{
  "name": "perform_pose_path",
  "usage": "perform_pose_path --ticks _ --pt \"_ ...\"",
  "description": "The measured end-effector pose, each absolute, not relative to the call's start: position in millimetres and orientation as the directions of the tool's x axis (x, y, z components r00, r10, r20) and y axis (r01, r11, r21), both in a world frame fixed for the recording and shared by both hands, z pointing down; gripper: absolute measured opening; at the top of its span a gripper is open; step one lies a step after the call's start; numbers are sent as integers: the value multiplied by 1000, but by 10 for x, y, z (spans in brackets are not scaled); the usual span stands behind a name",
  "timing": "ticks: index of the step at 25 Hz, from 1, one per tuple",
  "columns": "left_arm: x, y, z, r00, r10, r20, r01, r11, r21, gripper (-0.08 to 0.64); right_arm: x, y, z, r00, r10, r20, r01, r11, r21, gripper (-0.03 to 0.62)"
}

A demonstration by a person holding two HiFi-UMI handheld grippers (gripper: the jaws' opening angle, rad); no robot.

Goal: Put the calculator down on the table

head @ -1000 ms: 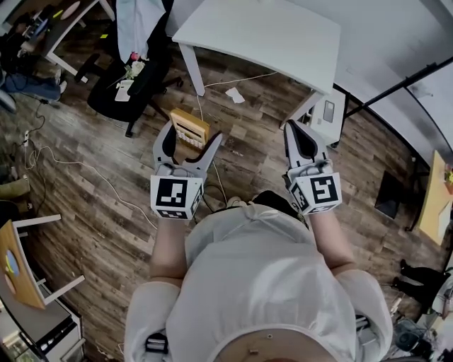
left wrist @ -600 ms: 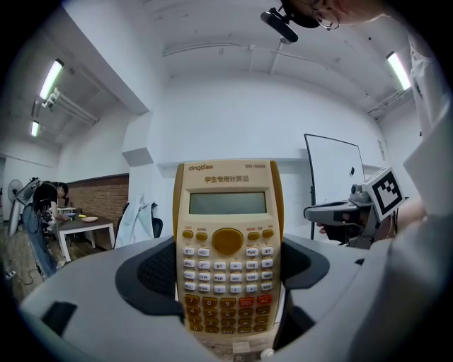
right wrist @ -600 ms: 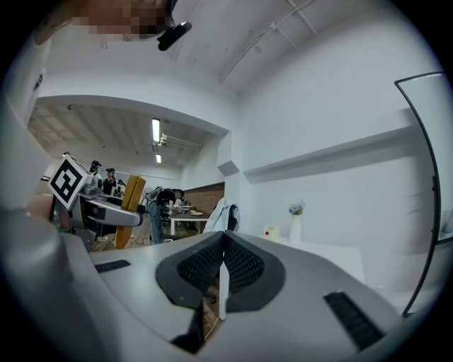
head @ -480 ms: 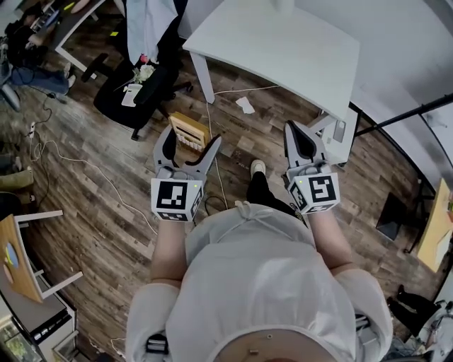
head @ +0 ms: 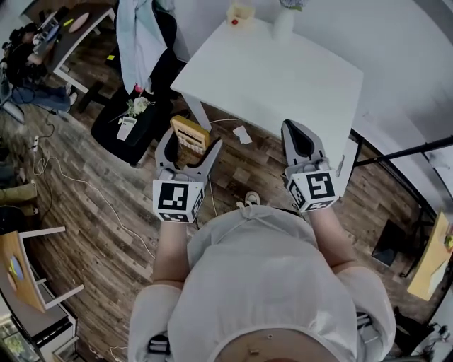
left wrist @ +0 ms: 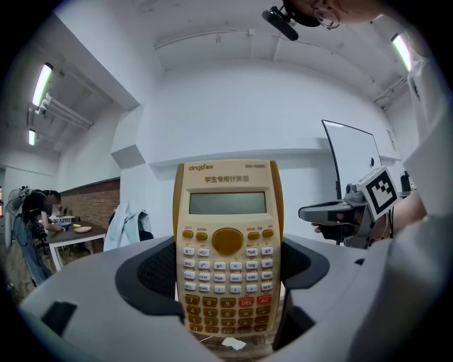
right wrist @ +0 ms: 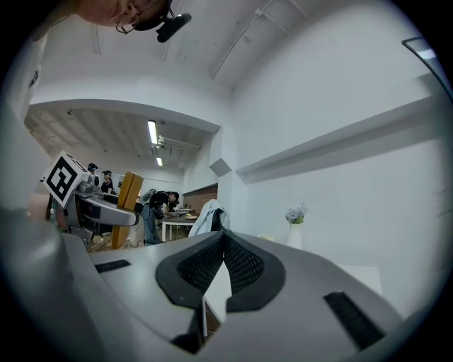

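Note:
A yellow calculator (left wrist: pixel 228 244) with white and orange keys stands upright between the jaws of my left gripper (head: pixel 188 145), which is shut on it; in the head view the calculator (head: pixel 188 136) hangs over the wooden floor just short of the white table (head: pixel 276 78). My right gripper (head: pixel 297 140) is shut with nothing in it, its jaws touching, held over the table's near edge. In the right gripper view the right gripper (right wrist: pixel 224 249) points toward the white wall, with the left gripper and calculator (right wrist: pixel 128 198) at the left.
A small vase (head: pixel 284 20) and a yellowish object (head: pixel 239 11) stand at the table's far edge. A black office chair (head: pixel 138 113) draped with a light garment is to the left. Cables lie on the floor, and a crumpled paper (head: pixel 242 134) sits under the table.
Both grippers have come closer to the white table, which now fills more of the head view. The calculator stays held in the left gripper; the right stays shut.

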State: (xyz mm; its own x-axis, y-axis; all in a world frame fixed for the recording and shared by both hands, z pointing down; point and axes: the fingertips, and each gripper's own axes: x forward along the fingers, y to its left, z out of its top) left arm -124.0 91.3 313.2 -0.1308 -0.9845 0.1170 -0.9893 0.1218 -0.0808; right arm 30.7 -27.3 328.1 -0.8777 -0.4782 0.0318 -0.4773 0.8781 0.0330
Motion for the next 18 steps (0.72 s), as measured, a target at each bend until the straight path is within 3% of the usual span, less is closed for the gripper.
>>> perform_pose_path --ticks 18 --pt "-1417 -1157 3583 62 -969 241 -995 -79 -64 403 154 -1939 3704 -796 -592 121 -598 801 -14 5"
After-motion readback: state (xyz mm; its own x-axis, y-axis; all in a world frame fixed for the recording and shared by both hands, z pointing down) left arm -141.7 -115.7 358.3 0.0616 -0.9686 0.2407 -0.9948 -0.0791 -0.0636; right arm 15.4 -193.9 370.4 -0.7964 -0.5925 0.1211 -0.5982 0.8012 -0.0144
